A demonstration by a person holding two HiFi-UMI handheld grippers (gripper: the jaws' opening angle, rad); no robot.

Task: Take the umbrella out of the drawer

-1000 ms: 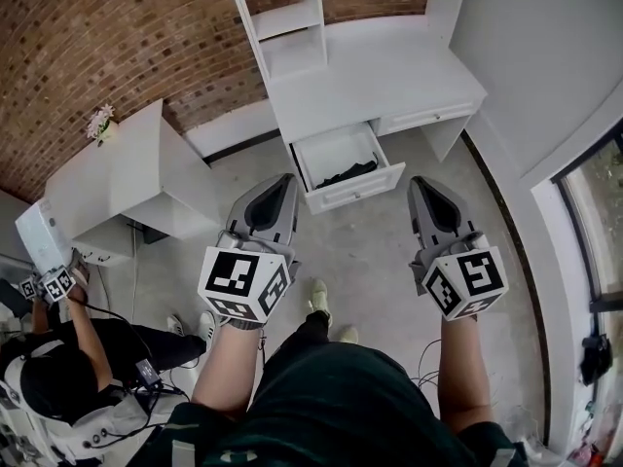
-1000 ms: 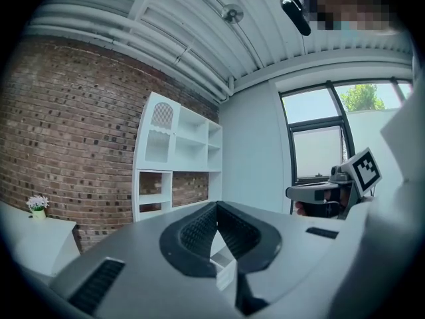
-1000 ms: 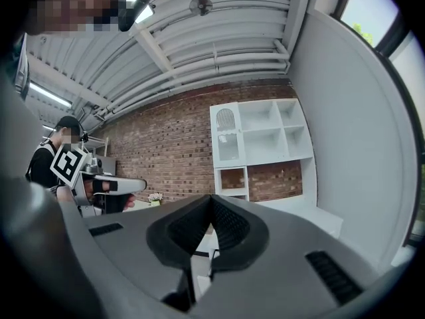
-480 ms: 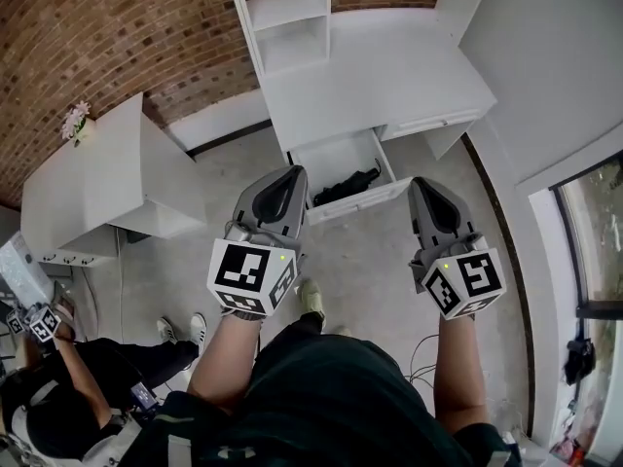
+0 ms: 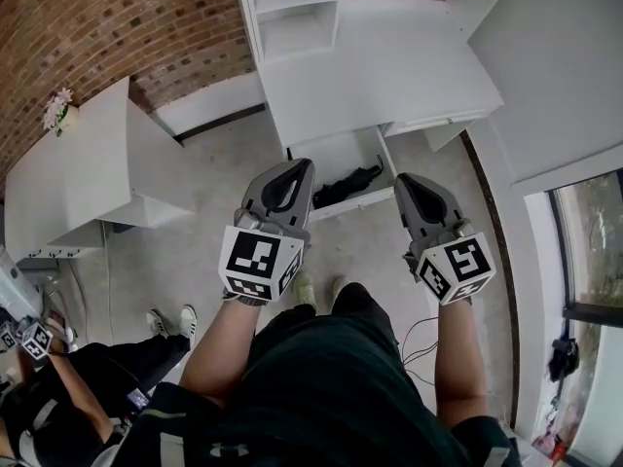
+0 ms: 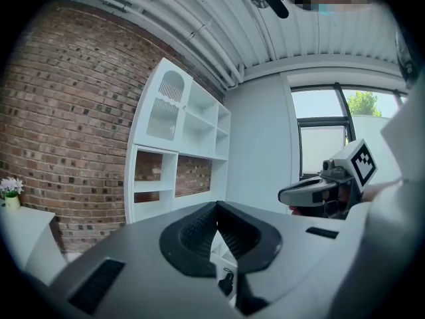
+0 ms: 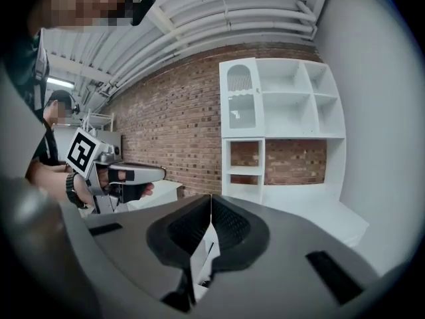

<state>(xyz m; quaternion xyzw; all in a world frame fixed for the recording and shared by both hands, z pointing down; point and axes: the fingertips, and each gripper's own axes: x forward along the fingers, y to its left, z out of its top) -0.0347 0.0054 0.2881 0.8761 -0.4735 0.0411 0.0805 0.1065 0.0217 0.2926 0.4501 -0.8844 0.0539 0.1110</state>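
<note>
In the head view a black folded umbrella lies in the open white drawer under the white desk. My left gripper is shut and empty, and its tip overlaps the drawer's left end. My right gripper is also shut and empty, just right of the drawer's front corner. In the left gripper view the jaws meet at the tip, and a dark bit of the umbrella shows in the gap below them. The right gripper view shows its jaws closed, with the white shelf unit ahead.
A white shelf unit stands on the desk against the brick wall. A second white table with a flower pot is at the left. Another person sits at the lower left. A window and a floor cable are at the right.
Both grippers have moved forward and down towards the open drawer, which now lies just at their tips. Both jaws stay shut.
</note>
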